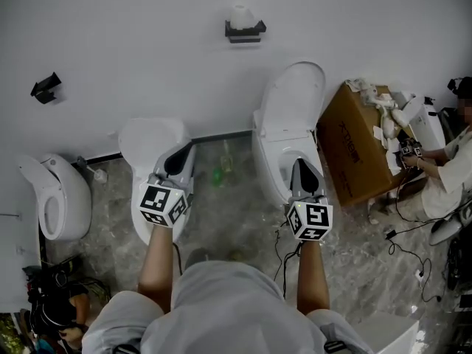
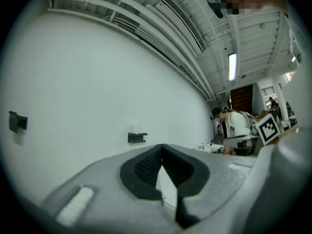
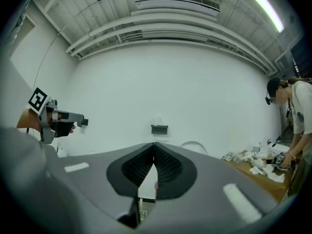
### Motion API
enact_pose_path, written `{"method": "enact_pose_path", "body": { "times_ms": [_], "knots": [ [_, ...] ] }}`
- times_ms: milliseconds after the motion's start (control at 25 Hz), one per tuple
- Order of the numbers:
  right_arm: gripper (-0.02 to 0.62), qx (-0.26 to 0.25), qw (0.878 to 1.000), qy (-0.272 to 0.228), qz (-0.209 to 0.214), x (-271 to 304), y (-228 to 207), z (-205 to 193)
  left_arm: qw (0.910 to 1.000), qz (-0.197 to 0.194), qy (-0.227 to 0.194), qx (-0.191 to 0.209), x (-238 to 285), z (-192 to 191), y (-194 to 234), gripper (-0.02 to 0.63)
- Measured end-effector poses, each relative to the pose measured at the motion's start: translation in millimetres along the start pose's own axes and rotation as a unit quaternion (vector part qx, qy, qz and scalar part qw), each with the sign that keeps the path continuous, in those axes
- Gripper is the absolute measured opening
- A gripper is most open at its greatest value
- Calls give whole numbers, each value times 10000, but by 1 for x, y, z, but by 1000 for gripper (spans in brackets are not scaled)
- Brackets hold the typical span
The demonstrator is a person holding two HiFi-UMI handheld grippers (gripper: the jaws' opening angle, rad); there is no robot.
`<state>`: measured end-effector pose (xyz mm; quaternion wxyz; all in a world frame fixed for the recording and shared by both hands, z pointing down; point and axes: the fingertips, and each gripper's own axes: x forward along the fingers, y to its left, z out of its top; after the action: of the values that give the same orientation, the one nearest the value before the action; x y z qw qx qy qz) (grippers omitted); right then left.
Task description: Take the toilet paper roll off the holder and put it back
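A white toilet paper roll (image 1: 241, 15) stands on a black holder (image 1: 245, 32) fixed high on the white wall. The left gripper view shows the same roll (image 2: 136, 128) and holder (image 2: 137, 137) far ahead, as does the right gripper view, with the roll (image 3: 158, 121) on its holder (image 3: 159, 129). My left gripper (image 1: 188, 148) is shut and empty, held well below and left of the holder. My right gripper (image 1: 297, 162) is shut and empty too, below and right of it. In both gripper views the jaws meet at the tip, left gripper (image 2: 162, 147) and right gripper (image 3: 154, 144).
Three toilets line the wall: one at far left (image 1: 55, 198), one under my left gripper (image 1: 147, 142), one with its lid up (image 1: 291, 113). A cardboard box (image 1: 354, 150) and a person (image 1: 446, 175) are at right. A second black holder (image 1: 46, 87) hangs left. A green bottle (image 1: 219, 174) lies on the floor.
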<state>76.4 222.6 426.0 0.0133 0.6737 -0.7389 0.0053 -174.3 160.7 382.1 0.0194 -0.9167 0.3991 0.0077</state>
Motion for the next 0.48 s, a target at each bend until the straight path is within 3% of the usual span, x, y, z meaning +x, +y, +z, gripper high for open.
{"method": "enact_pose_path", "body": {
  "times_ms": [480],
  "knots": [
    [3, 212, 9998, -40, -21, 56, -27, -7, 9999, 68, 108, 9, 51, -8, 25, -2]
  ]
}}
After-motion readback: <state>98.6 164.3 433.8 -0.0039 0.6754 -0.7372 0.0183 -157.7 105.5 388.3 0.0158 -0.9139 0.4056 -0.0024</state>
